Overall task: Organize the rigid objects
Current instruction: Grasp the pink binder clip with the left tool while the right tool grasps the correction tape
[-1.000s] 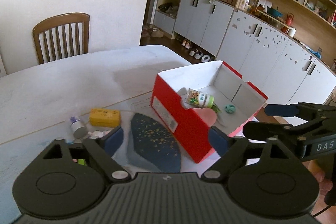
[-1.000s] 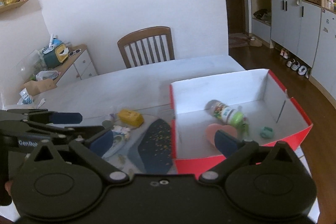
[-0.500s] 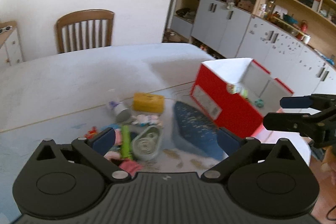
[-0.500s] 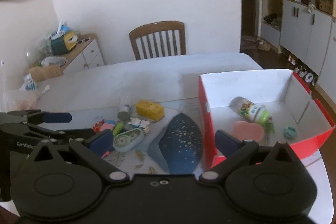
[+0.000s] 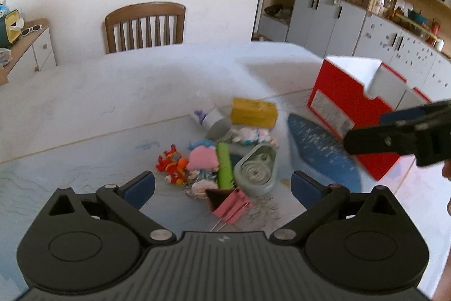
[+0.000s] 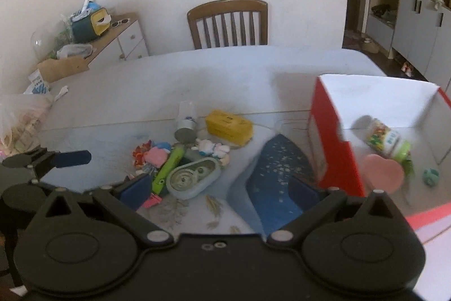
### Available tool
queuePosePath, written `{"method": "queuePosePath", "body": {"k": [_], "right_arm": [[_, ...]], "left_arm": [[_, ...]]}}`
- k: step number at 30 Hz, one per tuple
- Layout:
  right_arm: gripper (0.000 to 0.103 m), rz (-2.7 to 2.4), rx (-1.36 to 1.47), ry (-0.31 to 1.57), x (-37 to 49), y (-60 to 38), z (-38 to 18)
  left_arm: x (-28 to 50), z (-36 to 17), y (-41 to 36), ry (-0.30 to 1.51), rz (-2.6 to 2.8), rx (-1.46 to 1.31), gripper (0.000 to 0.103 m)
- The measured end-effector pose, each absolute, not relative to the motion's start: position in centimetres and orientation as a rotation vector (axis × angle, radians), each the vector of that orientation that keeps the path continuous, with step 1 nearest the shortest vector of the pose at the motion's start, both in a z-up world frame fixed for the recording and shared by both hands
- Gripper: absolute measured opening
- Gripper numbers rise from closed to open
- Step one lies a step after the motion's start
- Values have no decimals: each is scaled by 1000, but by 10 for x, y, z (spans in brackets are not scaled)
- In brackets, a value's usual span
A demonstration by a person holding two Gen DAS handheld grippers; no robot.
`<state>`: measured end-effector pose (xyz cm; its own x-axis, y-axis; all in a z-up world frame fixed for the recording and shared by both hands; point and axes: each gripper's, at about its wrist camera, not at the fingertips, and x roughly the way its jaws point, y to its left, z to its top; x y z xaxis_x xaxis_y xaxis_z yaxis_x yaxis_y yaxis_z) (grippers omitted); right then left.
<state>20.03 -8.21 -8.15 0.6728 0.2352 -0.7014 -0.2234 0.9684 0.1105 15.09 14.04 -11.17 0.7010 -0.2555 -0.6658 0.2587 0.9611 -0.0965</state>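
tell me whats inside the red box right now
Inside the red box: a printed bottle with a green cap, a pink heart and a small teal toy. The near wall hides part of the floor.

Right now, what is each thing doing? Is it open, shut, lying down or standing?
Left gripper: open, holding nothing.
Right gripper: open, holding nothing.
Red box: open, no lid on.
Bottle: lying inside the box.
Pink heart: inside the box.
Yellow block: on the table.
Green marker: lying down.

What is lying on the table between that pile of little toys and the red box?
A dark blue speckled oval piece lies flat between the toy pile and the red box, reaching up to the box's side. The right wrist view shows it best.
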Motion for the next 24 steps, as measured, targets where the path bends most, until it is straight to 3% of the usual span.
{"method": "queuePosePath", "body": {"k": [24], "right_arm": [[97,189,14,977,289,-40,-146]], "left_arm": [[173,-154,138,834,-261,-26,102]]}}
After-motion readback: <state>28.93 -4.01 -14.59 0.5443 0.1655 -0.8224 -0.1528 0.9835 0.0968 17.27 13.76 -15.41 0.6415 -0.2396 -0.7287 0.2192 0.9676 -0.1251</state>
